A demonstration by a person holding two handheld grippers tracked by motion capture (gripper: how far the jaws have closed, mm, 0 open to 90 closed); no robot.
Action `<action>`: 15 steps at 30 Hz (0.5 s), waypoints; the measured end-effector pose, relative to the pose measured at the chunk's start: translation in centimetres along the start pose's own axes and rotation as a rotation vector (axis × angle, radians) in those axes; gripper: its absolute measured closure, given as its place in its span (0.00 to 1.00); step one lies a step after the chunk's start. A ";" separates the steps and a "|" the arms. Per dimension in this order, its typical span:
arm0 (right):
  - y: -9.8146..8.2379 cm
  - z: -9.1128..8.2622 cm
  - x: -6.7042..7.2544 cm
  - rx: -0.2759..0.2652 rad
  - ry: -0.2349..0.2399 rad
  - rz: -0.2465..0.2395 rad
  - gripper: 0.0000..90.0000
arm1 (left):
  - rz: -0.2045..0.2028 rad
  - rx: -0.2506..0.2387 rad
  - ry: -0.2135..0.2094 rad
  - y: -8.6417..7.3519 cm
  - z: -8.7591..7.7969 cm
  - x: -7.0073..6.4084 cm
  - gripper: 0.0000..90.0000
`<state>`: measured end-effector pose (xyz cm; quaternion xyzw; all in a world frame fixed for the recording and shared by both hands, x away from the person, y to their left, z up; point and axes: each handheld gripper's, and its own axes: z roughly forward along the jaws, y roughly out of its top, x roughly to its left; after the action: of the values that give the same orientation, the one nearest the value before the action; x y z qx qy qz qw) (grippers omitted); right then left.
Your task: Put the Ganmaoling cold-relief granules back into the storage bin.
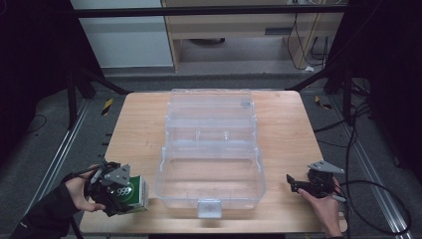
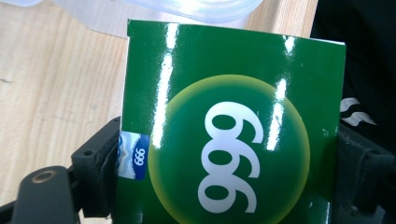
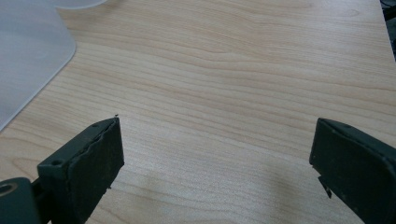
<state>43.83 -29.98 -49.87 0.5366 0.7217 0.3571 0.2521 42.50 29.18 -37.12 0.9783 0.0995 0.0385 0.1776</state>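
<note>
A green box [image 1: 132, 193] printed with a white "999" in a yellow-green circle is at the table's near left corner, and my left gripper [image 1: 115, 191] is shut on it. In the left gripper view the green box [image 2: 233, 126] stands between both black pads, pressed on its two sides. A clear plastic case [image 1: 210, 149] lies open in the middle of the table, its lid folded back and its near tub empty. My right gripper [image 1: 294, 183] rests at the near right, jaws wide apart. In the right gripper view the right gripper [image 3: 217, 154] has only bare wood between its pads.
The wooden table [image 1: 134, 129] is small, with dark floor and rails close on both sides. The case's front latch [image 1: 209, 207] juts toward the near edge. A corner of the clear case [image 3: 28, 60] lies left of the right gripper. Cables trail on the floor at right.
</note>
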 end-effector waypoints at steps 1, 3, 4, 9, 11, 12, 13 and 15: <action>0.0 0.0 0.0 0.000 0.000 0.001 0.04 | -0.001 -0.002 0.005 0.1 -0.5 0.0 0.15; 0.0 0.0 0.0 0.000 0.000 0.002 0.04 | -0.002 -0.004 0.005 0.2 -0.7 0.0 0.15; 0.0 0.0 0.0 0.000 0.000 0.001 0.04 | -0.003 -0.008 0.009 0.4 -1.2 0.1 0.15; 0.0 0.0 0.0 0.001 0.001 0.000 0.04 | 0.000 -0.011 0.018 0.7 -2.1 0.2 0.15; 0.0 0.0 0.0 0.001 0.001 0.000 0.04 | -0.002 -0.014 0.017 1.0 -2.4 0.3 0.15; 0.0 0.0 0.0 0.000 0.001 0.000 0.04 | 0.003 -0.008 0.021 1.1 -2.5 0.4 0.15; 0.0 0.0 0.0 0.002 0.001 -0.002 0.04 | 0.003 -0.011 0.020 1.4 -2.8 0.5 0.15; 0.0 0.0 0.0 0.002 0.001 -0.001 0.04 | 0.004 -0.011 0.021 1.7 -3.0 0.6 0.15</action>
<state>43.83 -29.95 -49.90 0.5365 0.7224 0.3565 0.2513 43.02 28.76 -33.68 0.9770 0.0994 0.0495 0.1820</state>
